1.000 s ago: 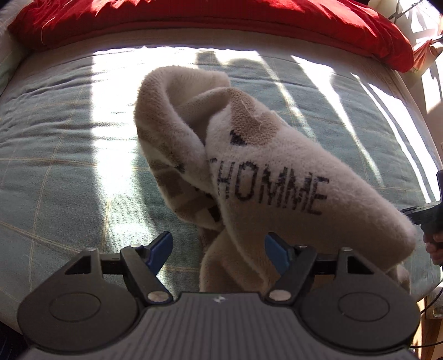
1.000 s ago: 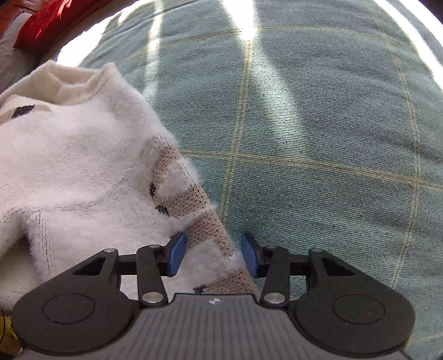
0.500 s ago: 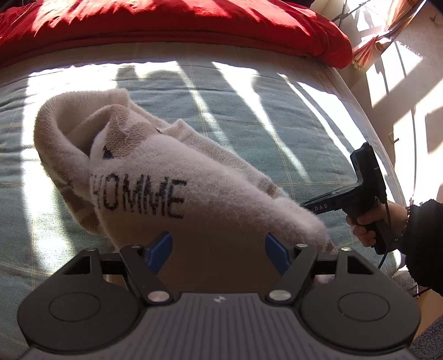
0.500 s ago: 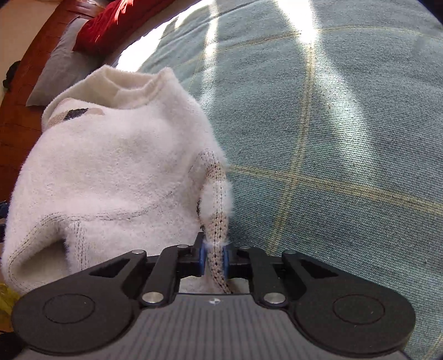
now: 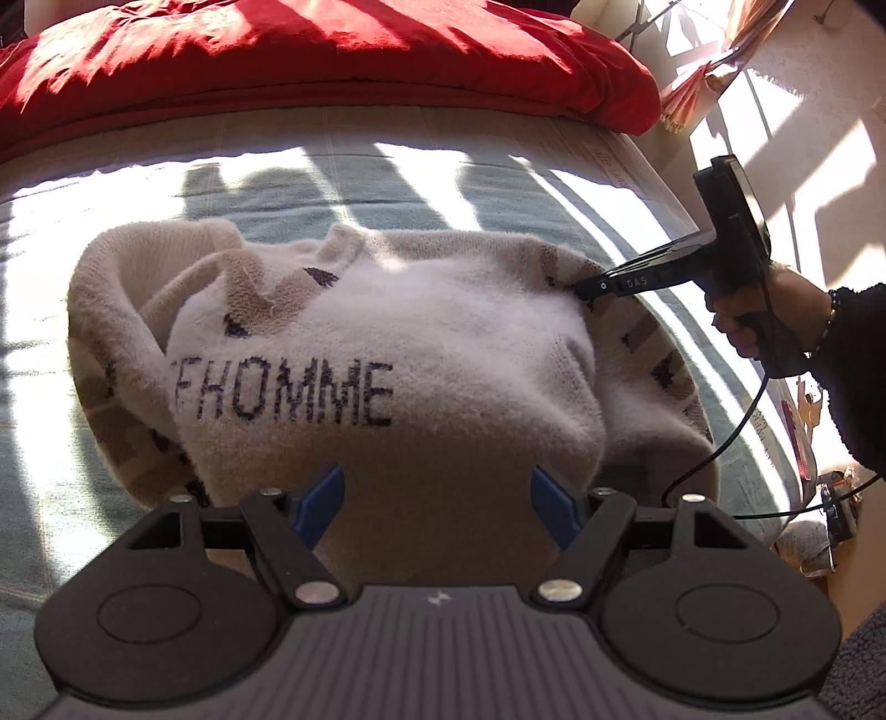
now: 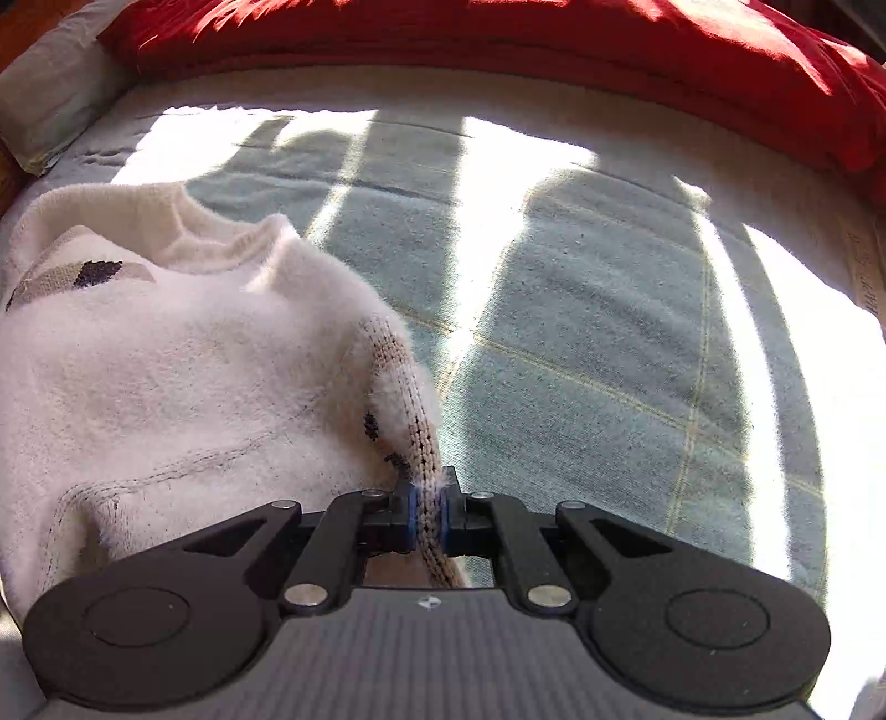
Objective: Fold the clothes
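A fluffy cream sweater (image 5: 421, 332) with "HOMME" in dark letters lies bunched on the bed; in the right wrist view its bulk (image 6: 166, 387) fills the left side. My left gripper (image 5: 437, 501) hovers over the sweater's near part. Its jaws stand wide apart, fabric lies below and between them, and the pads do not press on it. My right gripper (image 6: 426, 512) is shut on a beige-patterned knit edge (image 6: 415, 421) of the sweater and holds it raised. The left wrist view shows that gripper (image 5: 584, 289) at the sweater's right side, held by a hand (image 5: 775, 315).
A blue-green checked bedcover (image 6: 609, 332) lies under the sweater, striped with sun and shadow. A red duvet (image 5: 332, 50) runs along the far side, with a grey pillow (image 6: 50, 99) at the far left. The bed's right edge (image 5: 653, 183) drops to floor clutter (image 5: 830, 515); a cable (image 5: 736, 432) hangs there.
The right gripper has closed on the sweater's patterned edge and lifted it, drawing the sweater out to the right. The left gripper shifted sideways over the sweater, jaws unchanged.
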